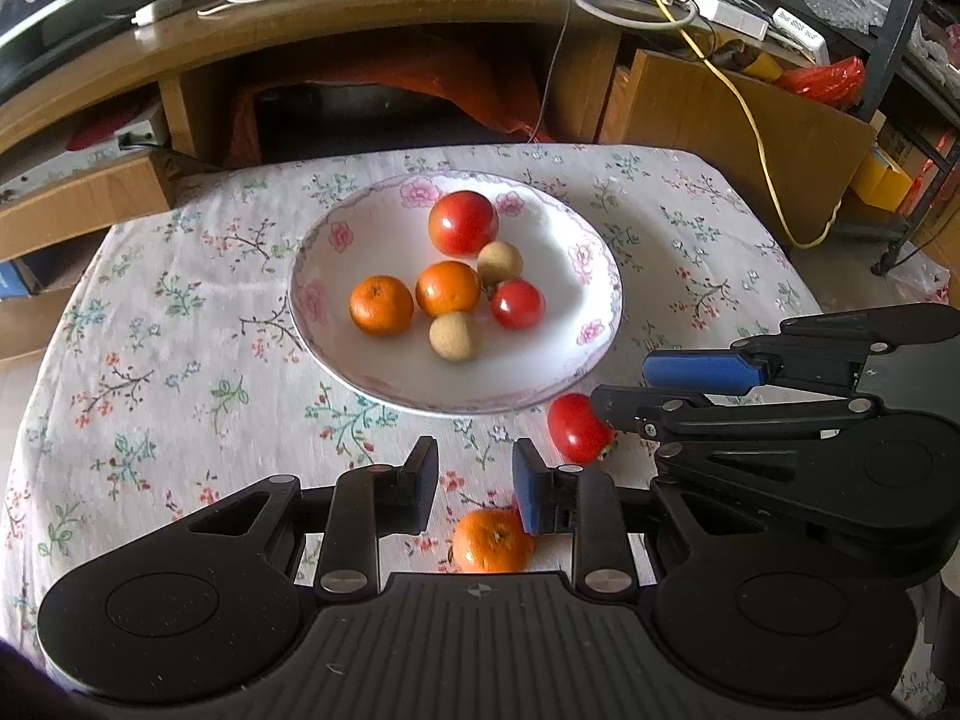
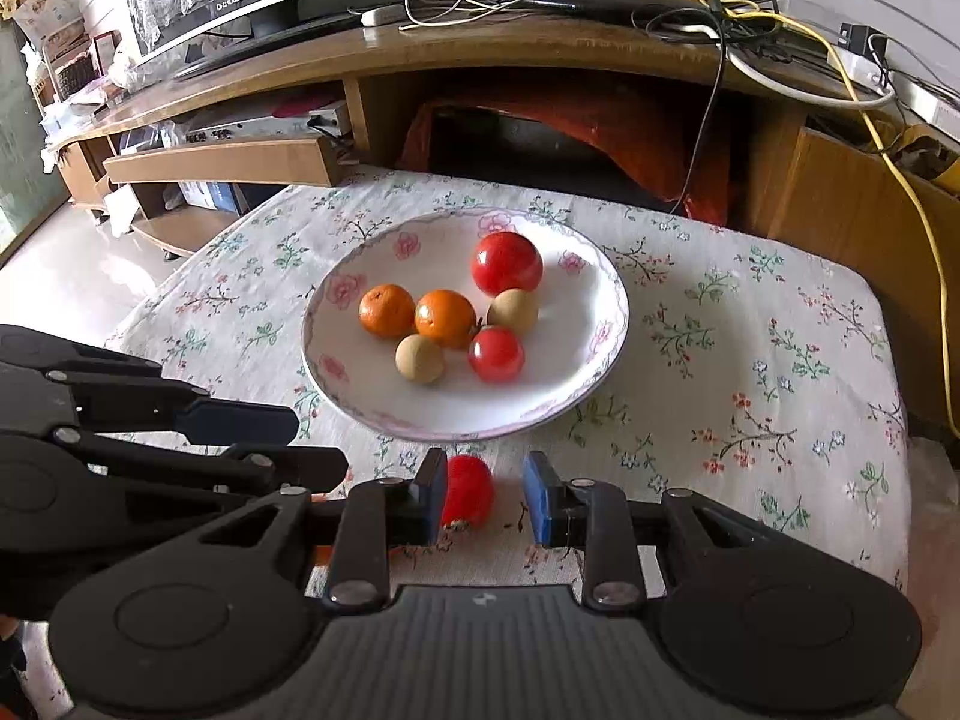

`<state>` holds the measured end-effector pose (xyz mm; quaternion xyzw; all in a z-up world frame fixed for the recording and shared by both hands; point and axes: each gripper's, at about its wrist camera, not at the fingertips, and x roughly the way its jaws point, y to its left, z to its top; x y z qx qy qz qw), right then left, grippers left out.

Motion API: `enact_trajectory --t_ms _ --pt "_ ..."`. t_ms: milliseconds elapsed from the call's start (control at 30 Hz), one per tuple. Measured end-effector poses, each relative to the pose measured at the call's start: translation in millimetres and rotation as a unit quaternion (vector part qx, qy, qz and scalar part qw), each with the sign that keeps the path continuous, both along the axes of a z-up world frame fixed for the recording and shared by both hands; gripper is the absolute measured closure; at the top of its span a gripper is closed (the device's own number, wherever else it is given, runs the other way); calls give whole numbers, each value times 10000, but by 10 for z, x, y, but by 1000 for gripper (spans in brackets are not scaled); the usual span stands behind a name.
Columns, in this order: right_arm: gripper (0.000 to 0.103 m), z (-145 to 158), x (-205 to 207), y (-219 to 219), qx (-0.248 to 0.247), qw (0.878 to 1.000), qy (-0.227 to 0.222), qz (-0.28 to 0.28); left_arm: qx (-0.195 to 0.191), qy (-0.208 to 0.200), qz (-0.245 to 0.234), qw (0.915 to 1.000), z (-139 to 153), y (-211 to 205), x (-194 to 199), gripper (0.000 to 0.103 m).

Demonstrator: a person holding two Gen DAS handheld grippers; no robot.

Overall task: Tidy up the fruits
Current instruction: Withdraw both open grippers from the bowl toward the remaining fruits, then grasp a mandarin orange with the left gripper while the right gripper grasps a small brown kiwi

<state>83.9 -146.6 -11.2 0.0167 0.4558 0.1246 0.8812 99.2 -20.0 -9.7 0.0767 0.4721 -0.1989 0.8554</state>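
Observation:
A white floral plate [image 1: 372,228] [image 2: 576,324] holds two oranges, two red tomatoes and two beige round fruits. On the cloth in front of it lie a loose orange [image 1: 492,541] and a loose red tomato [image 1: 576,427] [image 2: 469,489]. My left gripper [image 1: 475,487] [image 2: 321,441] is open, and the orange sits low between its fingers, near the right pad. My right gripper [image 2: 487,499] [image 1: 627,391] is open around the tomato. The tomato rests against the left pad, with a gap to the right one.
The flowered tablecloth [image 1: 180,360] covers a small table whose far edge meets a wooden TV stand [image 2: 540,42] strewn with cables. A yellow cable [image 1: 756,138] hangs at the right. The two grippers sit close side by side at the table's near edge.

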Motion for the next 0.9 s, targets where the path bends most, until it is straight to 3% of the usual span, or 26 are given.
enact_trajectory --t_ms 900 --pt "74 -92 -173 -110 -38 9991 381 -178 79 278 -336 9990 -200 -16 -102 63"
